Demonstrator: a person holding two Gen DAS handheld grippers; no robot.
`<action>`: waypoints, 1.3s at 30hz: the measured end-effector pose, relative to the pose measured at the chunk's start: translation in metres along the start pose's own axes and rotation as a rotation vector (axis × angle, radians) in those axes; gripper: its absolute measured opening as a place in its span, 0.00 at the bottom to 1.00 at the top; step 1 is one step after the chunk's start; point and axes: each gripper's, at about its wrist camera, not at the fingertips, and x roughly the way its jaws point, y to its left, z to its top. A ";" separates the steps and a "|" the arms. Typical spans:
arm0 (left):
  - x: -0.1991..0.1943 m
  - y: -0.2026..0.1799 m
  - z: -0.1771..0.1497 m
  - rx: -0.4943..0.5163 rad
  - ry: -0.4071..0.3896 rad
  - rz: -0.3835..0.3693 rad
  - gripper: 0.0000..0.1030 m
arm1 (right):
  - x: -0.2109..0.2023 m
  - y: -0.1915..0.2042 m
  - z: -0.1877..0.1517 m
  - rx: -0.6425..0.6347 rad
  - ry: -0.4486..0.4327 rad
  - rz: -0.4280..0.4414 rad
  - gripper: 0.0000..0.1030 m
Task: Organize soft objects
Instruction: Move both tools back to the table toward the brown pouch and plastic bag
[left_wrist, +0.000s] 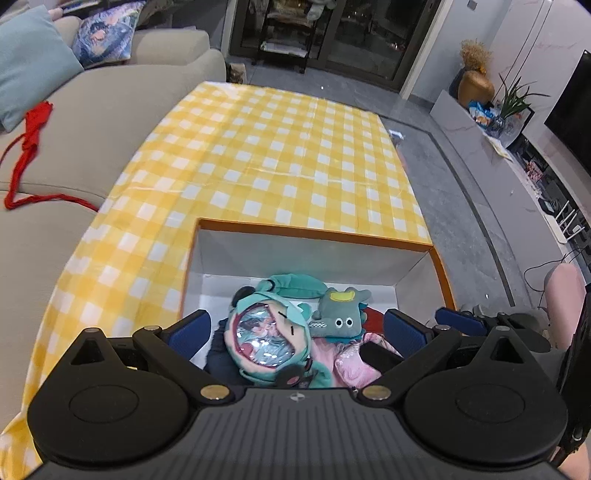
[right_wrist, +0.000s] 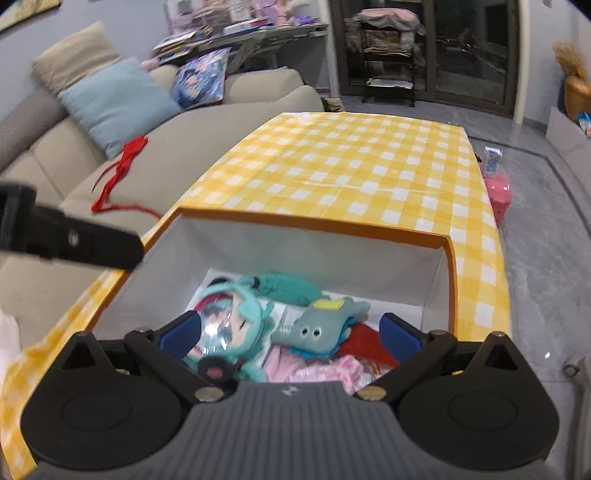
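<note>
A white box with an orange rim (left_wrist: 314, 232) (right_wrist: 314, 220) sits on the yellow checked tablecloth and holds the soft things. Inside lie a teal-haired plush doll (left_wrist: 266, 339) (right_wrist: 236, 332) with a clear plastic face cover, a grey-teal plush creature (left_wrist: 338, 319) (right_wrist: 321, 325), a teal plush piece (left_wrist: 295, 284), pink fabric (left_wrist: 351, 363) (right_wrist: 314, 369) and a red cloth (right_wrist: 364, 345). My left gripper (left_wrist: 297, 330) hangs open above the doll, its blue pads wide apart and holding nothing. My right gripper (right_wrist: 291, 332) is open too, empty, over the box.
The tablecloth (left_wrist: 277, 147) beyond the box is bare. A beige sofa (left_wrist: 110, 110) runs along the left with a red ribbon (left_wrist: 29, 147) and a light blue cushion (right_wrist: 114, 103). A pink stool (right_wrist: 498, 195) stands on the grey floor to the right.
</note>
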 end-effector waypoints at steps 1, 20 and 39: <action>-0.006 0.003 -0.003 -0.007 -0.009 -0.004 1.00 | -0.008 0.004 -0.003 -0.013 -0.003 -0.016 0.97; -0.102 0.041 -0.099 0.094 -0.072 -0.050 1.00 | -0.142 0.068 -0.112 -0.055 -0.064 0.182 0.97; -0.093 0.086 -0.281 0.091 0.006 -0.140 1.00 | -0.072 0.131 -0.234 -0.441 0.283 0.247 0.97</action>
